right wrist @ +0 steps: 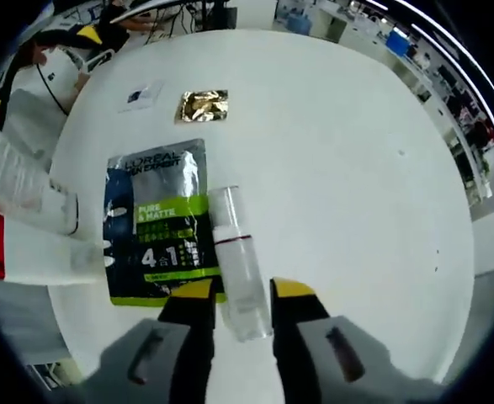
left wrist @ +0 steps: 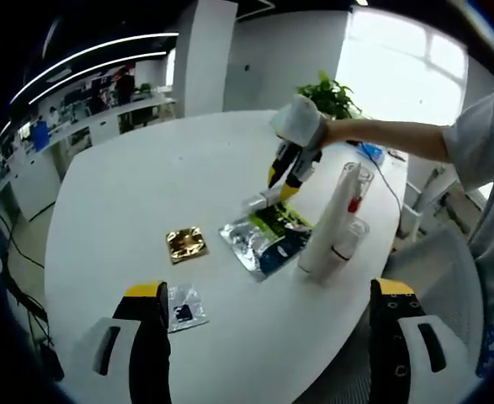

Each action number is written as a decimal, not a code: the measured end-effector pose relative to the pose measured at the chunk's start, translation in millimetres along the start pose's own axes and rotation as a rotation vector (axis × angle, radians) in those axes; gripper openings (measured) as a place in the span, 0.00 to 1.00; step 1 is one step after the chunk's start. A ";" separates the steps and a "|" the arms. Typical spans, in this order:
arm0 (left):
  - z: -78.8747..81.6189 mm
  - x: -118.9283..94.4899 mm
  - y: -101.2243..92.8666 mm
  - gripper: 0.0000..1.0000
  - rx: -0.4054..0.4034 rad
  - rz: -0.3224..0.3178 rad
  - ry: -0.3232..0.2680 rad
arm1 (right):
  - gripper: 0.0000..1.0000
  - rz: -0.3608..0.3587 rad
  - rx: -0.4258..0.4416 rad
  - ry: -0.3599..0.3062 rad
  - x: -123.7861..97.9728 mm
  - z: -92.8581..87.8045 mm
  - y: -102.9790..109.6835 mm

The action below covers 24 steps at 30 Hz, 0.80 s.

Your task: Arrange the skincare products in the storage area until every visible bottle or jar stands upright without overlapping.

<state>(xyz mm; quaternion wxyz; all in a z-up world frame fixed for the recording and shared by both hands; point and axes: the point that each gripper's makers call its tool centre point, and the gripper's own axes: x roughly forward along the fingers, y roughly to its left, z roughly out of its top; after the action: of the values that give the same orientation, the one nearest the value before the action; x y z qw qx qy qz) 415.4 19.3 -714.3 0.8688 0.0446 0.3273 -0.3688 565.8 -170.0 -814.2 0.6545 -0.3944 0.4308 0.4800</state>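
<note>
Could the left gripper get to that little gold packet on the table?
Probably yes: the gold packet lies flat with bare table around it, ahead of the open left gripper; nothing stands between.

Left gripper view: the clear bottle [left wrist: 259,200] at centre is largely hidden behind the right gripper [left wrist: 282,180], so whether the jaws touch it cannot be told. The printing on the small clear sachet [left wrist: 184,305], lower left, is too small to read. The person's sleeve [left wrist: 485,143] is cut off at the right edge.

Right gripper view: the lower end of the clear bottle [right wrist: 236,263] lies between the gripper's jaws, its base blurred against them. The lower edge of the face-mask packet [right wrist: 156,221] is covered by the left jaw. Two white tubes [right wrist: 29,227] at the left edge are cut off, their labels unreadable. The gold sachet [right wrist: 203,105], upper centre, shows no legible print.
</note>
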 end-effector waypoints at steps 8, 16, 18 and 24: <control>-1.7 1.4 2.0 0.97 -0.010 0.000 0.005 | 0.23 0.026 -0.010 0.032 7.8 -0.9 -3.3; -2.6 2.4 2.7 0.97 -0.019 -0.001 0.006 | 0.23 0.049 -0.028 0.059 15.7 -0.5 -7.4; -2.8 2.2 2.7 0.97 -0.021 0.000 0.005 | 0.22 0.054 -0.028 0.064 16.4 -0.2 -9.2; -5.6 2.1 2.5 0.97 -0.024 0.000 0.012 | 0.22 0.075 -0.017 0.079 20.2 -1.4 -13.9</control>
<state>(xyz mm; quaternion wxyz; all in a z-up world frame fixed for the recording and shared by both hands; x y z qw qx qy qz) 415.2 21.6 -720.3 0.8673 0.0366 0.3368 -0.3647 582.4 -168.6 -832.2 0.6152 -0.4024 0.4667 0.4917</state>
